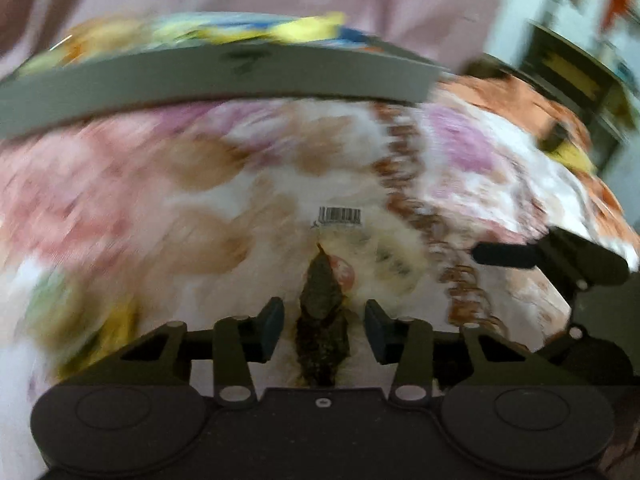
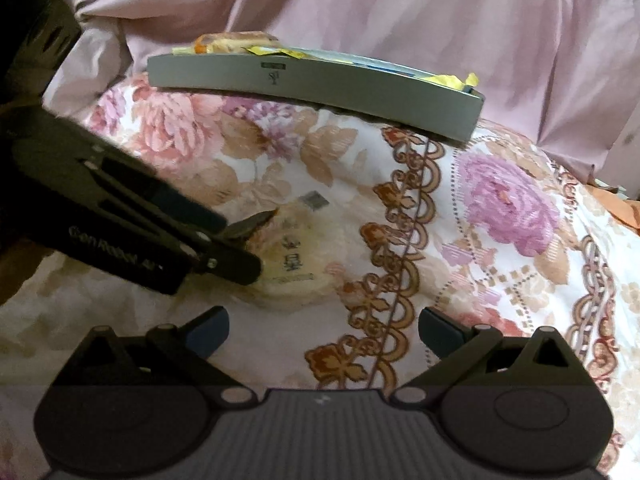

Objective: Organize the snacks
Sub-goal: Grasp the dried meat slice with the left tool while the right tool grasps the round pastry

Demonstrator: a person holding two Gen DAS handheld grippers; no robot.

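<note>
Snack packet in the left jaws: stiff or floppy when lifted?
Likely floppy: the snack packet is a soft crinkled pouch, pinched only at its dark end by the left gripper. Probably light, being thin and flat. It may dangle.

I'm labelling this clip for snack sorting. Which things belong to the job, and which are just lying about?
Job: snack packet, pinched by the left gripper; grey tray; snacks lying in it; open right gripper.
Just there: flowered bedspread; pink cloth behind.
</note>
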